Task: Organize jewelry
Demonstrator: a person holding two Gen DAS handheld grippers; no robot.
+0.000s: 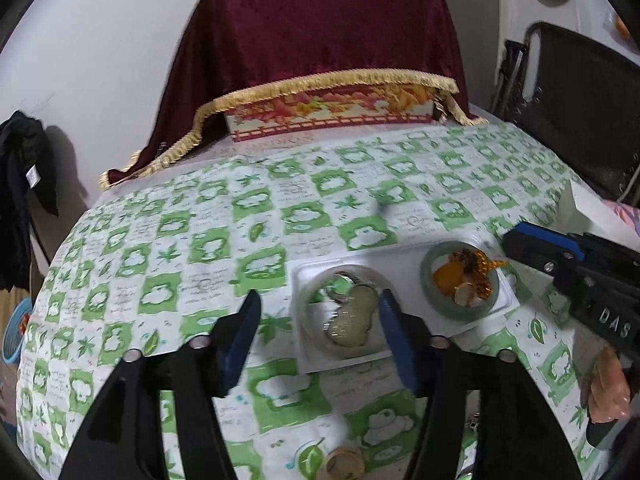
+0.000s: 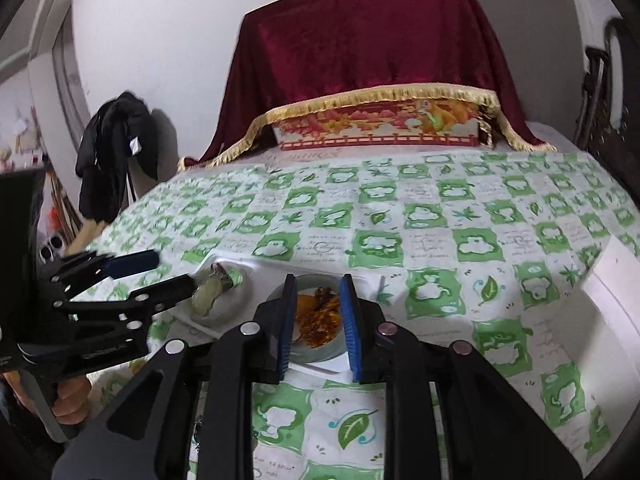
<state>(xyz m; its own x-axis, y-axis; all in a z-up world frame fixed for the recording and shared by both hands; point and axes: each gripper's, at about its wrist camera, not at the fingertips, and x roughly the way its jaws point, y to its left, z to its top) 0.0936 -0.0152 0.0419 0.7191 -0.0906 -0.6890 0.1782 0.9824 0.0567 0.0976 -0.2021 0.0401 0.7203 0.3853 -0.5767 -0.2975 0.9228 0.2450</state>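
A white tray (image 1: 404, 250) with two round wells lies on the green-and-white tablecloth (image 1: 160, 240). A pale green jade pendant (image 1: 352, 320) rests in the left well. My left gripper (image 1: 320, 296) stands open, its blue pads on either side of that well and clear of the pendant. The right well holds a green bangle (image 1: 430, 292) with orange pieces inside it. My right gripper (image 2: 318, 280) hangs over that well with narrow jaws, shut on an amber bead string (image 2: 320, 316) that drapes into the bangle (image 2: 320, 354). From the right wrist view the left gripper (image 2: 176, 270) shows beside the pendant (image 2: 208, 292).
A box under a dark red, gold-fringed cloth (image 1: 320, 40) fills the back of the table. A white box (image 1: 592, 208) sits at the right edge. A small round piece (image 1: 344, 462) lies near the front. A black chair (image 1: 580, 100) stands right, and dark clothing (image 1: 24, 180) hangs left.
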